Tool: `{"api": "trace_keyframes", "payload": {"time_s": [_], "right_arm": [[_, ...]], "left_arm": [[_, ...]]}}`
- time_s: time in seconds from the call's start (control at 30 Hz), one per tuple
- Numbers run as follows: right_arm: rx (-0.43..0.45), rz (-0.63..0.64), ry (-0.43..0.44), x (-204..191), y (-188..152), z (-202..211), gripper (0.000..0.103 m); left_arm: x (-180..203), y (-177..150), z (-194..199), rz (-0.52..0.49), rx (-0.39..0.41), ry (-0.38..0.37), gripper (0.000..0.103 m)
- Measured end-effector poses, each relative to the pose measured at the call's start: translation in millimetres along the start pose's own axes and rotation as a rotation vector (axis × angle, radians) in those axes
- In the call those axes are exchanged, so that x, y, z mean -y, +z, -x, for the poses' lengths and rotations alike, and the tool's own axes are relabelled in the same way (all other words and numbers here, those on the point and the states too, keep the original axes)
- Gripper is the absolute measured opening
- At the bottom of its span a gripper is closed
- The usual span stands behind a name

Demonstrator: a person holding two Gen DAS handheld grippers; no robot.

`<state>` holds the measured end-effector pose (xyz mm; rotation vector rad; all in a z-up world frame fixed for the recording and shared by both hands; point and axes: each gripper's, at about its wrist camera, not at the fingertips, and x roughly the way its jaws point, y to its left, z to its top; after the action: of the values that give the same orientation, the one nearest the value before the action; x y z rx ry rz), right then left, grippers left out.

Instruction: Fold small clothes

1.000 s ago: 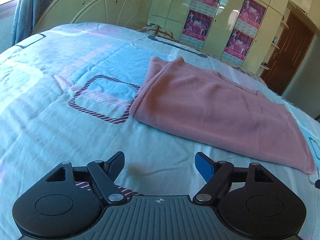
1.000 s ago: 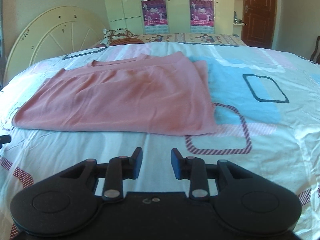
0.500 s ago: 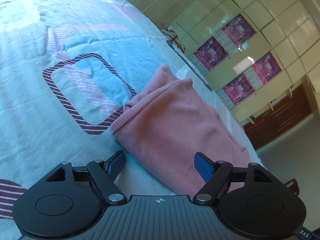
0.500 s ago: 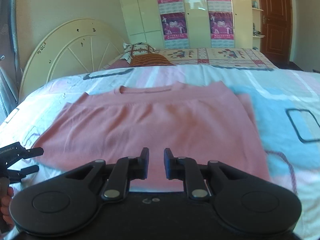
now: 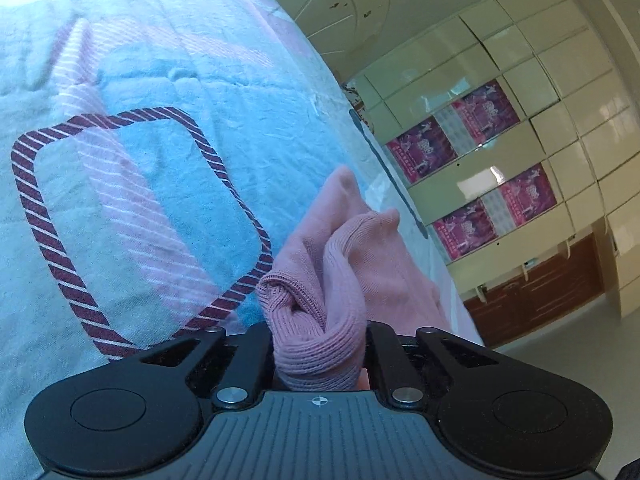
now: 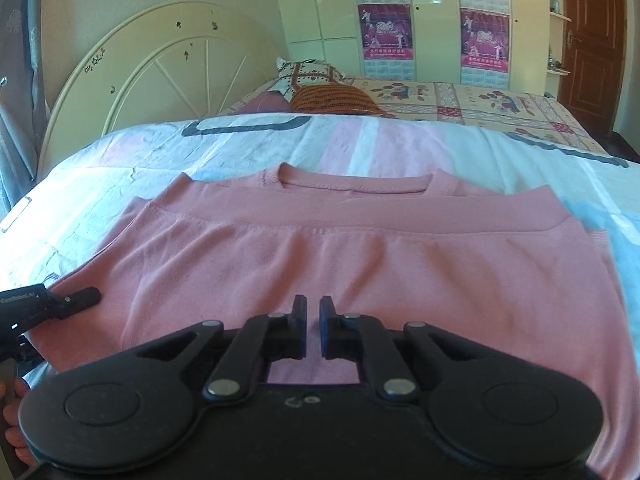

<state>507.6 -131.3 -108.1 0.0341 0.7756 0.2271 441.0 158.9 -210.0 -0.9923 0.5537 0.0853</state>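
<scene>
A pink shirt [image 6: 360, 260] lies flat on the bed, folded in half, its neckline at the far side. My left gripper [image 5: 320, 344] is shut on the shirt's [image 5: 360, 248] near left corner, and ribbed cloth bunches up between its jaws. In the right wrist view the left gripper [image 6: 76, 300] bites the shirt's left edge. My right gripper [image 6: 313, 312] hovers over the middle of the near hem. Its jaws are closing, with only a narrow slit left. Nothing is pinched between them.
The bed cover [image 5: 120, 200] is pale blue with pink patches and striped squares. Behind the shirt are a round cream headboard [image 6: 160, 64], pillows [image 6: 312, 76] and a quilt. A wardrobe with posters [image 6: 432, 20] and a brown door [image 6: 592, 40] stand beyond. A hand [image 6: 12, 400] holds the left gripper.
The left gripper rolled, came down to the shirt's corner and closed on it. The right gripper slid left from the shirt's right edge to the middle of its hem, its jaws narrowing.
</scene>
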Motion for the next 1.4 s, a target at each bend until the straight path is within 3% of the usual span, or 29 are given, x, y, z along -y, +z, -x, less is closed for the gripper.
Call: {"api": "trace_keyframes", "payload": {"time_s": [0.13,0.2,0.3,0.53,0.67,0.83,0.97,1.07,1.2,1.27,1.3,1.33,1.37,1.4], "right_arm": [[-0.011,0.023,0.007,-5.6,-5.8,-6.1,0.005],[-0.065,0.005,-0.032,0.2,-13.3,-22.5,0.001],[-0.051,-0.025,-0.018,4.2,-14.3,-21.5,0.001],[-0.036,-0.015,0.005,7.5,-16.4,-21.2,0.001],[-0.013,0.010,0.019,11.4,-18.0,-23.7,0.000],[-0.015,-0.040,0.083,26.4,-13.3,-26.1,0.000],[0.110,-0.216,0.142,74.7,-10.1,17.7,0.006],[0.194,-0.328,0.118,127.4,-15.5,56.9,0.007],[0.231,-0.437,0.078,194.1,-28.0,95.0,0.009],[0.221,-0.485,0.072,222.2,-37.7,107.6,0.019],[0.212,-0.511,0.077,233.4,-42.6,111.0,0.027],[0.205,-0.534,0.081,242.7,-47.0,113.8,0.035],[0.203,-0.557,0.089,251.3,-51.8,115.8,0.050],[0.203,-0.575,0.106,257.0,-55.5,118.3,0.052]], "left_arm": [[18.4,3.5,8.1,-0.069,0.048,-0.091,0.008],[15.0,4.0,-5.8,-0.070,0.011,-0.051,0.008],[-0.2,4.6,-25.5,0.010,-0.036,-0.017,0.011],[8.8,-2.2,-38.5,0.023,-0.005,-0.004,0.009],[29.7,-2.2,-21.2,-0.052,0.055,-0.031,0.009],[103.7,-7.6,-13.0,-0.217,0.070,-0.110,0.008],[185.3,-30.3,-14.8,-0.423,0.004,-0.168,0.008],[241.1,-62.9,-23.8,-0.561,-0.058,-0.203,0.008],[298.4,-129.9,-44.0,-0.743,-0.176,-0.195,0.009],[312.7,-171.2,-66.2,-0.805,-0.275,-0.159,0.009],[319.1,-195.1,-80.3,-0.852,-0.351,-0.131,0.015],[322.7,-216.6,-93.4,-0.891,-0.449,-0.095,0.034],[324.8,-229.9,-95.8,-0.893,-0.517,-0.095,0.040],[329.6,-232.6,-86.7,-0.868,-0.524,-0.151,0.043]]}}
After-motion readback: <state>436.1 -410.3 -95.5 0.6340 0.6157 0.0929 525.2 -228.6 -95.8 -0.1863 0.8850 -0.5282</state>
